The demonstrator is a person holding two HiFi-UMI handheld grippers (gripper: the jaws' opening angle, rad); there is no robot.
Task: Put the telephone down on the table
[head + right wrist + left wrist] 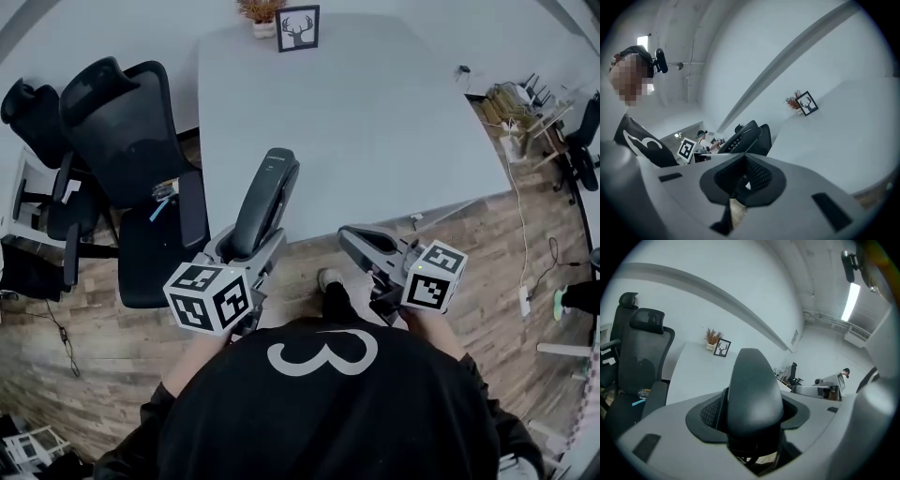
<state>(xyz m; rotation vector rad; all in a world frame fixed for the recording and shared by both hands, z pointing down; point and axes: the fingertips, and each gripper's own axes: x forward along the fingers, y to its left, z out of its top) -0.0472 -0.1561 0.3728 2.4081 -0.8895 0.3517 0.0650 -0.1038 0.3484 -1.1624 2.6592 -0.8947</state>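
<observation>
Clamping the telephone (pixel 267 197) in my left gripper (pixel 246 251), I have the jaws spread fairly wide, pads pressed on either side of the black handset's lower end. The handset slants up and away from me over the near left edge of the table (pixel 375 122), not yet lying on it. My right gripper (pixel 351 238) hangs to its right by the table's near edge, jaws together on nothing. A framed deer picture (pixel 298 27) and a small plant (pixel 262 13) stand at the far edge. Office chairs (pixel 127 122) sit left.
</observation>
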